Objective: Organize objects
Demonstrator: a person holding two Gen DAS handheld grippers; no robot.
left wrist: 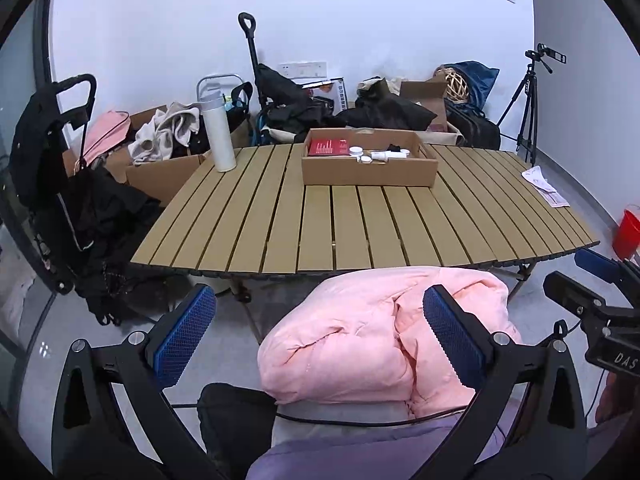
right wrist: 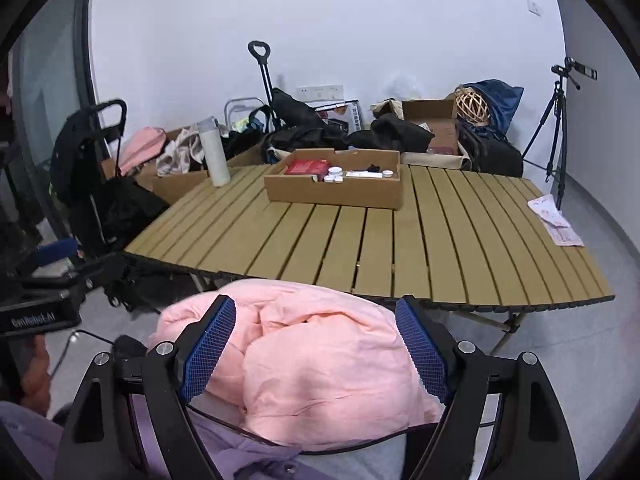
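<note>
A bundled pink padded jacket [left wrist: 360, 336] lies low in front of the slatted wooden table [left wrist: 360, 232], on the person's lap. My left gripper [left wrist: 320, 334] is open above its left part, touching nothing. My right gripper [right wrist: 316, 348] is open with the pink jacket [right wrist: 320, 360] between its blue pads, which stand apart from it. On the table sits a shallow cardboard box [left wrist: 368, 170] holding a red booklet [left wrist: 328, 147], small white jars and a tube. The box also shows in the right wrist view [right wrist: 336, 194]. A white bottle [left wrist: 218, 136] stands at the table's far left corner.
Papers [left wrist: 546, 186] lie at the table's right edge. Behind the table are cartons, bags, clothes and a folding trolley [left wrist: 252, 52]. A black stroller [left wrist: 52, 176] stands at the left, a tripod [left wrist: 528, 96] and a red bucket [left wrist: 626, 232] at the right.
</note>
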